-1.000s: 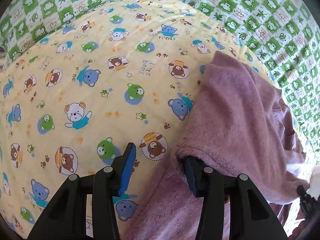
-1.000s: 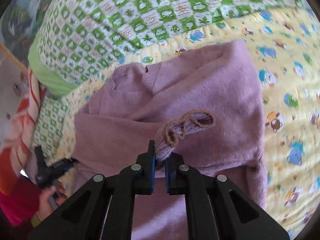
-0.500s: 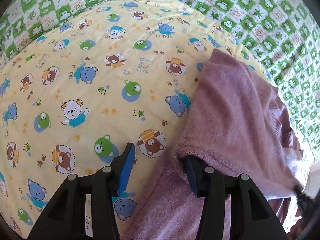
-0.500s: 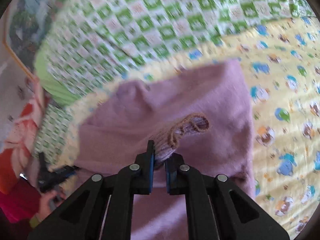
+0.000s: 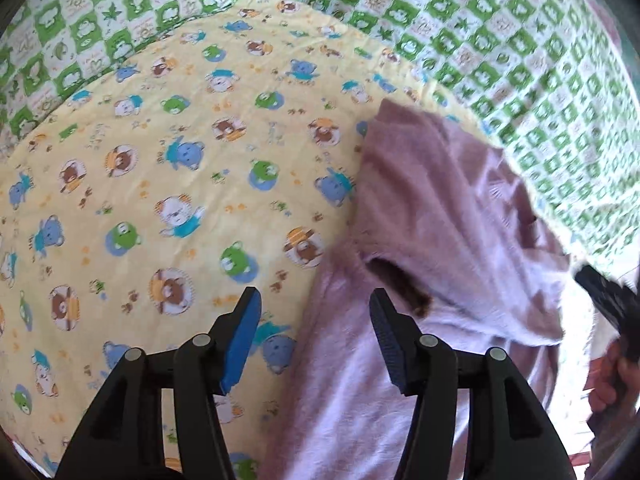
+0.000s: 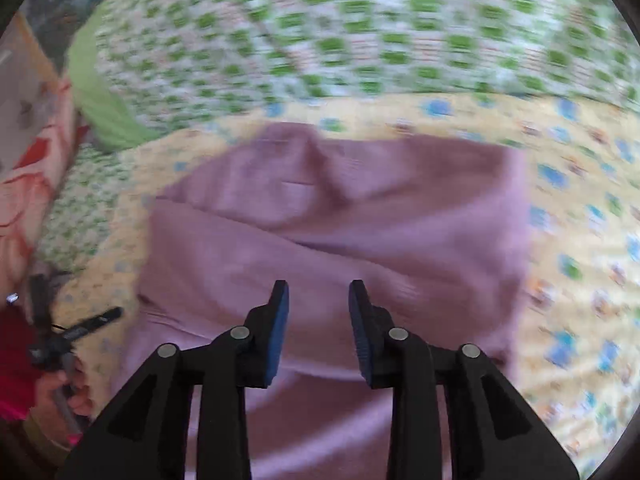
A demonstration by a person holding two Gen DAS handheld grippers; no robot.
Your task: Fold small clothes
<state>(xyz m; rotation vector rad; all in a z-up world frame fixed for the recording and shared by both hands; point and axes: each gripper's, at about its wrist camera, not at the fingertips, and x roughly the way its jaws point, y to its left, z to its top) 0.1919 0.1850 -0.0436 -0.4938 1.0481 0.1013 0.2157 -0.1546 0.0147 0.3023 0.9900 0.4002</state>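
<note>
Both wrist cameras look steeply down, close over a bed. The left faces the yellow bear-print sheet [image 5: 160, 184]; the blurred right faces the purple sweater [image 6: 340, 216], which both views share

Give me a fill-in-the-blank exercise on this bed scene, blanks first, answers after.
1. The fuzzy knitted sweater is coloured ____.
2. The yellow cotton sheet is printed with cartoon ____.
3. The right claw holds ____ between its pads.
4. The checked quilt has white and ____ squares.

Answers: purple; bears; nothing; green
</note>
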